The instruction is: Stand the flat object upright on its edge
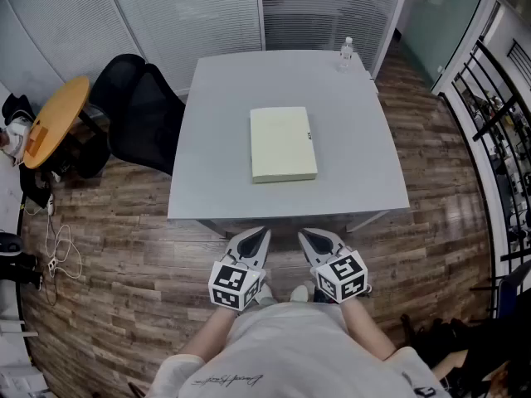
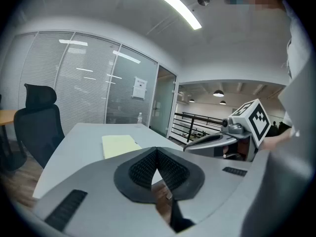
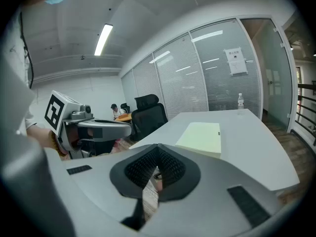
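Observation:
A flat pale-yellow book [image 1: 283,143] lies face up near the middle of the grey table [image 1: 207,181]; it also shows as the book [image 2: 120,145] in the left gripper view and the book [image 3: 201,137] in the right gripper view. My left gripper [image 1: 264,234] and right gripper [image 1: 302,236] hang side by side in front of the table's near edge, both short of it and well apart from the book. Both are shut with nothing between the jaws. In the left gripper view the gripper [image 2: 157,152] points at the table; the right gripper [image 3: 158,147] does likewise.
A clear water bottle [image 1: 346,53] stands at the table's far right corner. A black office chair [image 1: 141,110] sits left of the table, beside a round wooden table [image 1: 56,121]. Glass walls with blinds close the back; a black railing [image 1: 489,106] runs on the right.

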The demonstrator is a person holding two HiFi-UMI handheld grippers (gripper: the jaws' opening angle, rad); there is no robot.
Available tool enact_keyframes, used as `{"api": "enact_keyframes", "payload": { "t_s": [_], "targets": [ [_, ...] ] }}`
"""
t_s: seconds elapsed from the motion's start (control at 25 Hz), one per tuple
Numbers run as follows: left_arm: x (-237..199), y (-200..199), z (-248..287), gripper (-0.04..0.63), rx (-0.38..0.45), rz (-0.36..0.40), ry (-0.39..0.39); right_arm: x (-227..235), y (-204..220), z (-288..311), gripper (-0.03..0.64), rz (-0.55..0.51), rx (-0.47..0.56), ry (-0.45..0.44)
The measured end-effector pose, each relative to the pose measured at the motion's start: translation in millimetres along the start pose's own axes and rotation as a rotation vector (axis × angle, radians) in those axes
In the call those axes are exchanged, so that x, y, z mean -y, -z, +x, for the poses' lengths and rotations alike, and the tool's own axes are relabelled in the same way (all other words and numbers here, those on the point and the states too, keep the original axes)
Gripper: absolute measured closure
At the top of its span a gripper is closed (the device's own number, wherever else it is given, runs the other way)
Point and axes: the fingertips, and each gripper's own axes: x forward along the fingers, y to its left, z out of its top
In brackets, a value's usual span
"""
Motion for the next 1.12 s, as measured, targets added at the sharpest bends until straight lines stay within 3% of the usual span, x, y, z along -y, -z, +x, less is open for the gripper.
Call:
{"api": "enact_keyframes", "payload": {
  "t_s": [1.12],
  "targets": [
    [-17,1,-16,0.583,0.010,0.010,0.053,-22,-6,12,0.592,0.034,0.029,0.045]
  ]
}}
